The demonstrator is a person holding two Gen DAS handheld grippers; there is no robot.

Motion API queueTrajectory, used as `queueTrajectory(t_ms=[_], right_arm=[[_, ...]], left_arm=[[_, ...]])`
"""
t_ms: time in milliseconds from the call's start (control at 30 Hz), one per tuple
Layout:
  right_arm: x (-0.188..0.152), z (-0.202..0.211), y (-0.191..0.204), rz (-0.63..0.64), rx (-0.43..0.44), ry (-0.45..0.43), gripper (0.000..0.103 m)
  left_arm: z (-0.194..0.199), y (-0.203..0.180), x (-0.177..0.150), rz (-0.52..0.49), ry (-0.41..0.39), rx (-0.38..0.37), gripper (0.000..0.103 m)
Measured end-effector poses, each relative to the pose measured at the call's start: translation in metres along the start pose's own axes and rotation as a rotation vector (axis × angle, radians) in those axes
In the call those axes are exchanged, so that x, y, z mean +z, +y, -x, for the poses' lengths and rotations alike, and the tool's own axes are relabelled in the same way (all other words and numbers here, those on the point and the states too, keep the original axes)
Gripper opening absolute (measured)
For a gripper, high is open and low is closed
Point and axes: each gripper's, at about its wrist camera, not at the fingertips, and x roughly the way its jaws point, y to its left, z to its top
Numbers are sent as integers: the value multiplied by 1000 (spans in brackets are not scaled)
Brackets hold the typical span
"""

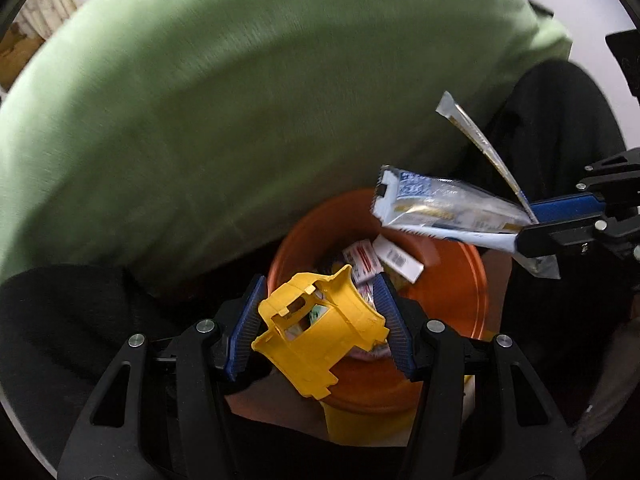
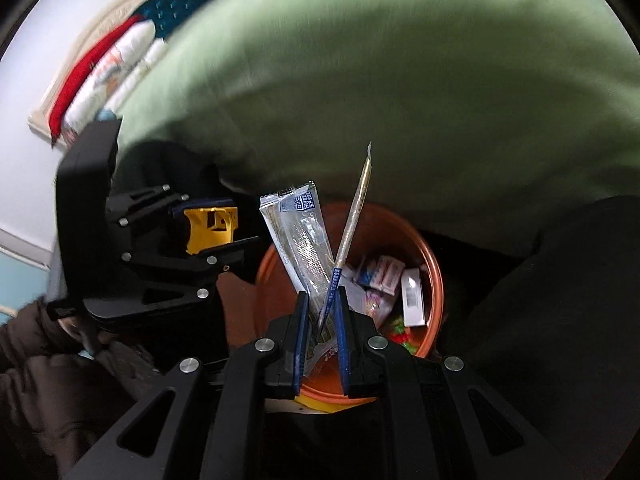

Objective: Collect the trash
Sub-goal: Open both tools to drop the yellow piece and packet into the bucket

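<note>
Hovering over orange bin (image 1: 452,280): left gripper (image 1: 320,320) clamping yellow carton (image 1: 316,332).

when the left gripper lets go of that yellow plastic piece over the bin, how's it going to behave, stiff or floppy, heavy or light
Probably stiff: the yellow piece keeps its moulded shape with crisp edges between the left gripper's fingers. Likely light for its size, since it looks like a thin hollow shell with cut-outs. Released, it should drop into the orange bin below, though its bulk may leave it resting on the packets there.
</note>
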Motion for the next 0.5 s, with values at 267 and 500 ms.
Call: queueTrajectory(t_ms=[267,500], right_arm=[[3,-15,-9,-17,-12,59,44],[10,-5,-13,-16,-18,46,44]], left_arm=[[-35,0,5,-23,150,20,73],[-31,1,-7,-23,142,30,73]])
